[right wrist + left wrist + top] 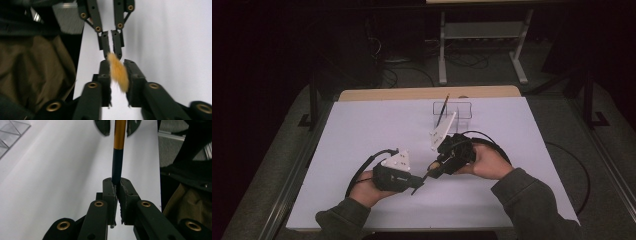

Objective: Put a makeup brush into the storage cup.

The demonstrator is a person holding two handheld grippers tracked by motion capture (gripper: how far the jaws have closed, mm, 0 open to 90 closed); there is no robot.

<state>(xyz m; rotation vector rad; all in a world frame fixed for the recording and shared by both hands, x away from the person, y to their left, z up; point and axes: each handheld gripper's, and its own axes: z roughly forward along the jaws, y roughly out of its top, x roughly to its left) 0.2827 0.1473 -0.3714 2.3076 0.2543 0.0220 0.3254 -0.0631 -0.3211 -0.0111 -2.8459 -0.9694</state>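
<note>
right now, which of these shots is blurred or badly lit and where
High view: dark room, the white table alone brightly lit. Left gripper view: the pencil sharp at the left gripper, softer toward the top edge. Right gripper view: the pencil's orange end between the right gripper jaws is smeared by blur.

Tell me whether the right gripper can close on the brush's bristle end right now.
Probably yes. The brush has its orange bristles already lying between the right gripper's parted jaws with nothing in the way, while the left gripper holds the dark handle end.
</note>
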